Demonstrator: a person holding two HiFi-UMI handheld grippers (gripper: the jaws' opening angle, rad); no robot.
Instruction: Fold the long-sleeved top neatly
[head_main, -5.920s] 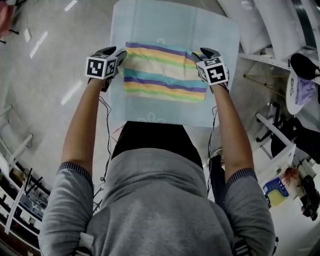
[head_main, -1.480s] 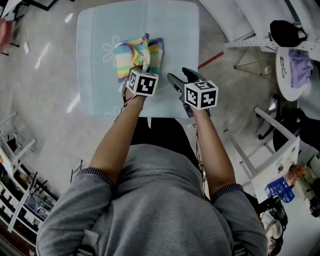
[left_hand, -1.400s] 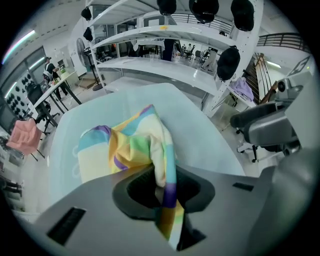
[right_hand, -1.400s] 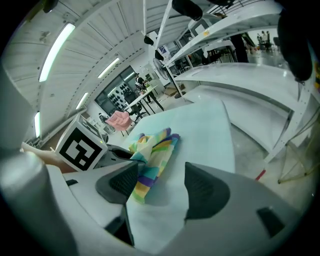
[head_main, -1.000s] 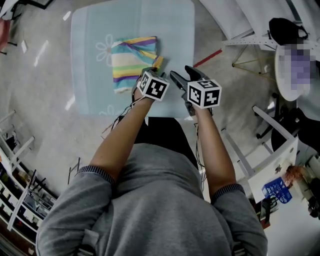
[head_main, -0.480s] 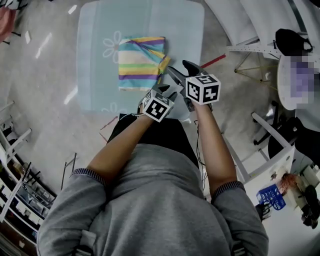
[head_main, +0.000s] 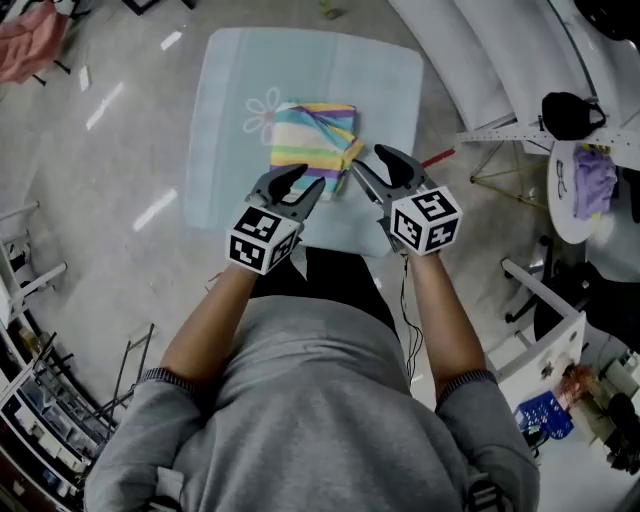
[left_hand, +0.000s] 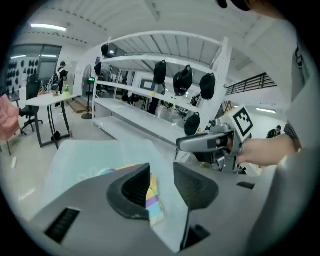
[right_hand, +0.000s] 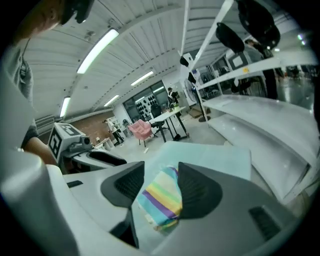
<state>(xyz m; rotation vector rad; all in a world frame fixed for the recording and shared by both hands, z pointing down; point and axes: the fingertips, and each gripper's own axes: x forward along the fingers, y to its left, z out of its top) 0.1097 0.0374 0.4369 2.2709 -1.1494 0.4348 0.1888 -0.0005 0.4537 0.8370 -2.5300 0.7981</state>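
Two tongs hang in the air over the near edge of the tabletop (head_main: 228, 120), one in each hand, and neither grips anything. The left tongs (head_main: 308, 178) have their jaws partly apart with only air between them. The right tongs (head_main: 366, 158) stand apart too; their jaws have just been closing a little, again with nothing between them. The long-sleeved top (head_main: 310, 135) lies folded into a small flat rectangle (stripes of yellow, green, blue and purple) about the middle of the pale blue tabletop, just beside a printed flower (head_main: 262, 108). One yellow flap of cloth pokes out at its right side, nearest the right tongs. Each gripper view shows the top through the gap between its own jaws, lying lower down and beyond them, untouched. The head view has the two tongs side by side, close together but apart, both pointing towards the top, with the glossy grey floor (head_main: 120, 230) all round the tabletop.
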